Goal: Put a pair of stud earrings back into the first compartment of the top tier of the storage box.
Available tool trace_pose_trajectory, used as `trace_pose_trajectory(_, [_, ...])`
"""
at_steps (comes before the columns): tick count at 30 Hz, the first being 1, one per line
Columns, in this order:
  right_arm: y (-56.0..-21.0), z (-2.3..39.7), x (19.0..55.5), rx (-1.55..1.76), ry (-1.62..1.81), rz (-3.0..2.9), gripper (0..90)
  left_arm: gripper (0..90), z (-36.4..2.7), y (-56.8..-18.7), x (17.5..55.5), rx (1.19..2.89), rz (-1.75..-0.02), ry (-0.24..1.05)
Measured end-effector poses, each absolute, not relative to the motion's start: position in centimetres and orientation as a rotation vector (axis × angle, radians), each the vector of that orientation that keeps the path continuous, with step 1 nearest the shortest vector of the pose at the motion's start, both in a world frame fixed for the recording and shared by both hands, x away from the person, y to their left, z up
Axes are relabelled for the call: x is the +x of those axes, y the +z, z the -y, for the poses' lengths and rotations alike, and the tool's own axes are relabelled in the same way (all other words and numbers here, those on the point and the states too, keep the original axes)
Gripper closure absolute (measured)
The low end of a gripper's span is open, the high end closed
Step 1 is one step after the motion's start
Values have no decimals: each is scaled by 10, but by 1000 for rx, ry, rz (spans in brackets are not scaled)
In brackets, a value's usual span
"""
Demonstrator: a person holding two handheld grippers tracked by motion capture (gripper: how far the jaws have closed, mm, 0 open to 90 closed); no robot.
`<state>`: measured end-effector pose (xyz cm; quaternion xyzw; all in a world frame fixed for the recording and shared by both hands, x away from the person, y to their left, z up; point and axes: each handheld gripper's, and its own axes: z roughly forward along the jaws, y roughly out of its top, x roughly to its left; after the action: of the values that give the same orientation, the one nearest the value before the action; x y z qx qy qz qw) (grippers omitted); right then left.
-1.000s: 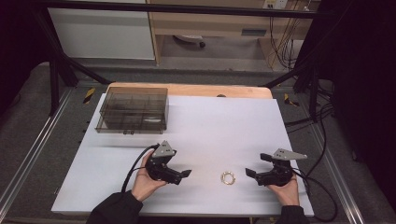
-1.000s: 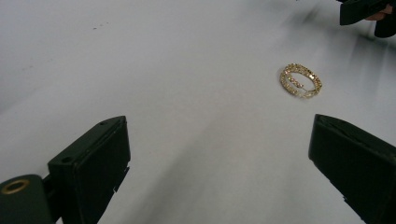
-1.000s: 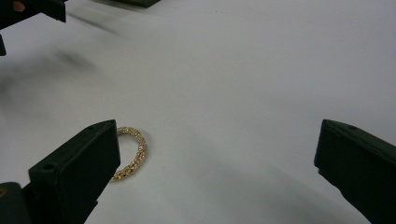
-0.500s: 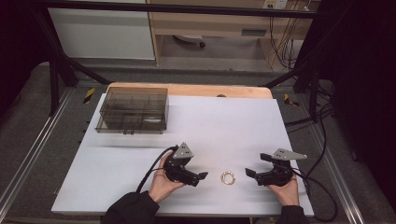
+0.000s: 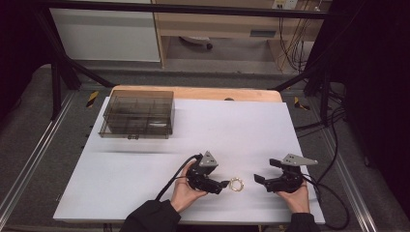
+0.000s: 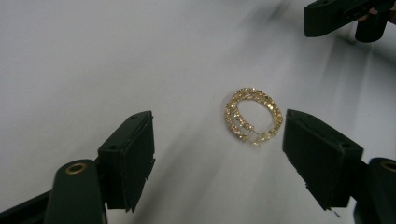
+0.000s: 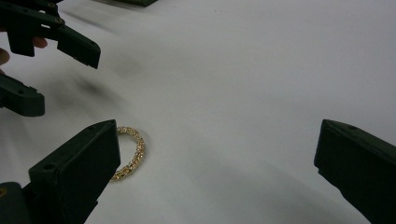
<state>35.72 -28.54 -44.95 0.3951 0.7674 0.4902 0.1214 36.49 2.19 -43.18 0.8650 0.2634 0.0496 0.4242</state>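
Two gold hoop earrings [image 5: 236, 184] lie overlapping on the white table [image 5: 241, 130], near its front edge. My left gripper [image 5: 224, 185] lies low just left of them, tips pointing right. In the left gripper view the earrings [image 6: 254, 116] rest just ahead of the tips, close to the right-hand jaw and untouched. My left gripper [image 6: 217, 140] is open, and its jaws have just been closing. My right gripper [image 5: 266, 173] rests open to the right of the earrings, pointing left. Its own view has the earrings [image 7: 133, 151] beside its left-hand jaw, with my right gripper [image 7: 219, 140] wide apart around nothing.
A smoky clear plastic compartment box [image 5: 137, 114] stands at the back left of the table. A wooden board edge [image 5: 193, 92] runs along the far side. Cables [image 5: 333, 193] trail off the table's right front corner.
My left gripper has slid right across the table up to the earrings, and its jaws stand narrower. The right gripper and the earrings have not moved.
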Motion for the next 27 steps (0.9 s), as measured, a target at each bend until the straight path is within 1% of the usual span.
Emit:
trace_pose_trajectory(1, [-450, 285, 357, 1154, 1431, -2241, 8, 264, -19, -433, 365, 2169, -657, 128])
trace_pose_trajectory(2, [-450, 285, 357, 1153, 1431, -2240, 8, 297, -15, -433, 365, 2173, -656, 130])
trace_pose_trajectory(7, [-450, 285, 357, 1153, 1430, -2240, 8, 387, 0, -438, 365, 2194, -664, 141])
trace_pose_trajectory(8, [-450, 285, 357, 1153, 1430, -2240, 8, 387, 3, -439, 365, 2199, -665, 138])
trace_pose_trajectory(12, [-449, 286, 357, 1152, 1430, -2240, 8, 488, 12, -443, 365, 2205, -671, 141])
trace_pose_trajectory(24, [-450, 285, 357, 1152, 1434, -2238, 10, 746, 21, -450, 366, 2224, -683, 167])
trace_pose_trajectory(27, [-449, 285, 357, 1153, 1436, -2236, 10, 773, 23, -451, 366, 2227, -678, 175])
